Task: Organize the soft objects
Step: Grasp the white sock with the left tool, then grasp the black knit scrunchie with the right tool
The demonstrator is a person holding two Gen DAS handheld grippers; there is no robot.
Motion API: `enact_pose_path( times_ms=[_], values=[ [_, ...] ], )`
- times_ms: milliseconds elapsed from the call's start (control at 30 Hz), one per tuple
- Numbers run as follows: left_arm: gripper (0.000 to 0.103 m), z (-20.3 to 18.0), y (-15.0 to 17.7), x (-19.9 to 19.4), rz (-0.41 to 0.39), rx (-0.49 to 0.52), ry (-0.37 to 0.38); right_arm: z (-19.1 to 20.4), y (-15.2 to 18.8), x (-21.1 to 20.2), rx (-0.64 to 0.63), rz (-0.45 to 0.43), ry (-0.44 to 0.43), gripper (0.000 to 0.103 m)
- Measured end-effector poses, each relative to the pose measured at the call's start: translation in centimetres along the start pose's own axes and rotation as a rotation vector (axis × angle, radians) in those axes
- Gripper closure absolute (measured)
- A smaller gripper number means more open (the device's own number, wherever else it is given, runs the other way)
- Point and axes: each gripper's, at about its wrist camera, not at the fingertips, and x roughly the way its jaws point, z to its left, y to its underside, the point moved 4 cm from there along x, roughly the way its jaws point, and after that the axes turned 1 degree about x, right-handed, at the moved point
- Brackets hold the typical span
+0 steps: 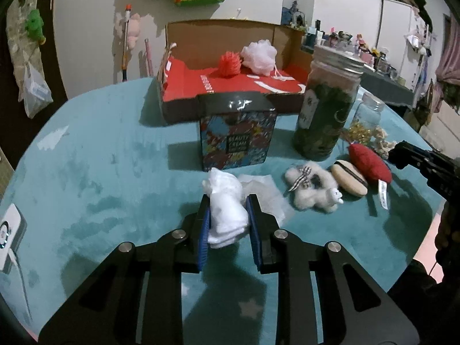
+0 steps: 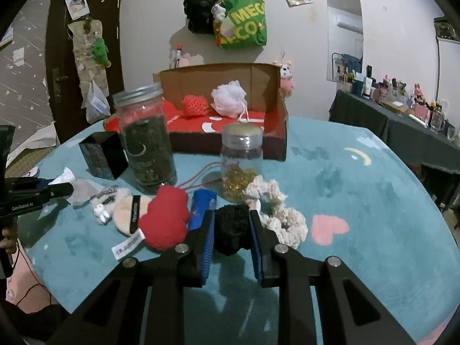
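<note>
My left gripper (image 1: 228, 210) is shut on a white soft cloth bundle (image 1: 225, 210), held just above the teal table. My right gripper (image 2: 232, 224) is shut on a black knitted soft ball (image 2: 232, 230). On the table lie a white plush animal (image 1: 313, 189), a beige pad (image 1: 349, 178) and a red plush heart (image 1: 371, 162), also in the right wrist view (image 2: 165, 221). A cream rope toy (image 2: 280, 212) lies by my right gripper. The open red-lined cardboard box (image 1: 201, 86) at the back holds a red mesh ball (image 1: 229, 63) and a white bath pouf (image 1: 258, 57).
A patterned square tin (image 1: 237, 135) stands before the box. A tall jar of green leaves (image 1: 327, 106) and a smaller jar with gold bits (image 2: 241, 161) stand on the teal table (image 1: 100, 172). A clear plastic wrapper (image 1: 264, 192) lies by the cloth. A white device (image 1: 10, 235) sits at the left edge.
</note>
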Motion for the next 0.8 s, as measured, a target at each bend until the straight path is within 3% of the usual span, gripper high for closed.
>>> enact_pose_path(
  times_ms=[267,800],
  values=[
    [0.081,-0.9,-0.3,-0.7,-0.011,0.026,-0.014,0.2,-0.3,-0.3,0.0,-0.007,-0.015,0.078],
    [0.08,1.6,0.0,-0.5,0.01,-0.003,-0.043,0.3,0.5,0.6,-0.002,0.025,-0.032,0.078]
  ],
)
